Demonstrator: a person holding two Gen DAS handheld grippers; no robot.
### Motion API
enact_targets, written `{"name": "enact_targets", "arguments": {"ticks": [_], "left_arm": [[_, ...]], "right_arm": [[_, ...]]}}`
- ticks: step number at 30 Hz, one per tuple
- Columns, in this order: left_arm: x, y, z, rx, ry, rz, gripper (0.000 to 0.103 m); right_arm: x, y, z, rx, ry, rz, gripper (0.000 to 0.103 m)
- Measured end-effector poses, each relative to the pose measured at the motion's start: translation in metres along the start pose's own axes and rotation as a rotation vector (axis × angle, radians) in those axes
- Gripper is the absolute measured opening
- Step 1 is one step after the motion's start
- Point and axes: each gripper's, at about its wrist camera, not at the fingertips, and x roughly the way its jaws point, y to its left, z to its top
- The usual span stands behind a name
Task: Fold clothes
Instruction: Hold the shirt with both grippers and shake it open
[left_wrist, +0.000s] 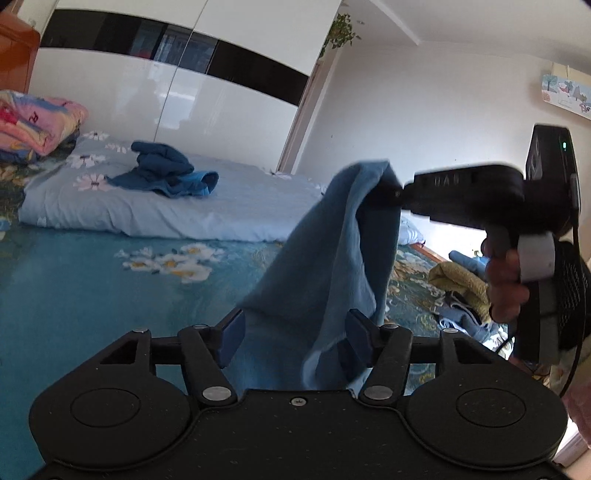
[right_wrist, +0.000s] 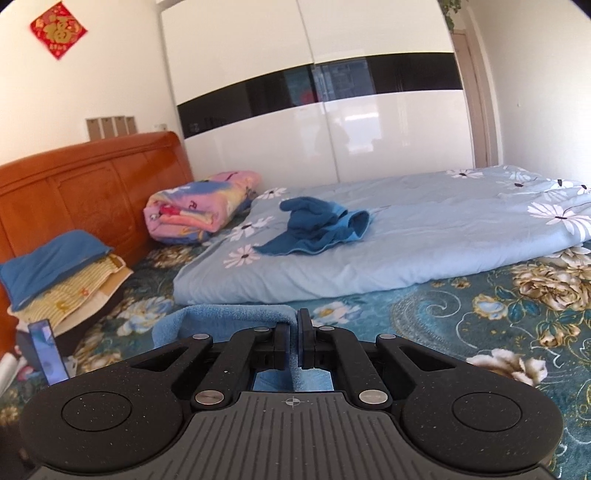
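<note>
right gripper (right_wrist: 297, 341) clamped on blue garment (left_wrist: 325, 251), which hangs above the bed (left_wrist: 92, 295). left gripper (left_wrist: 293, 334) jaws apart around its lower part. risk: single-point hold, cloth may slip out.

Soft daylight fills both views. The glossy wardrobe (right_wrist: 369, 136) shows glare. Fisheye bending curves the edges, with dark corners. The towel (left_wrist: 332, 266) and far claw (left_wrist: 391, 192) look motion-blurred.

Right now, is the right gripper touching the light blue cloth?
Touching. The right wrist view shows the right gripper with fingers closed on a fold of the light blue cloth; the left wrist view shows it hanging from them.
</note>
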Motion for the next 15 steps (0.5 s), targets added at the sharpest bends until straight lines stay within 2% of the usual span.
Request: {"name": "enact_targets", "arguments": {"ticks": [3, 8, 11, 12, 14, 15], "left_arm": [[0.01, -0.005, -0.022, -0.025, 0.062, -0.025, 0.059], [0.038, -0.032, -0.046, 0.071, 0.113, -0.038, 0.065], [0.058, -0.041, -0.055, 0.088, 0.12, 0.026, 0.064], [0.062, -0.042, -0.057, 0.073, 0.12, 0.042, 0.062], [0.068, -0.042, -0.059, 0.045, 0.11, 0.063, 0.046], [0.067, -0.042, -0.058, 0.037, 0.101, 0.062, 0.027]], "right_arm": [[0.001, -0.002, 0.002, 0.008, -0.003, -0.01, 0.002], [-0.001, -0.003, 0.006, 0.022, -0.009, -0.024, 0.002], [-0.004, -0.002, 0.007, 0.024, -0.011, -0.027, 0.002], [-0.004, -0.001, 0.006, 0.021, -0.01, -0.029, 0.002], [-0.005, 0.001, 0.006, 0.017, -0.009, -0.033, 0.002], [-0.006, 0.001, 0.006, 0.017, -0.008, -0.035, 0.002]]}}
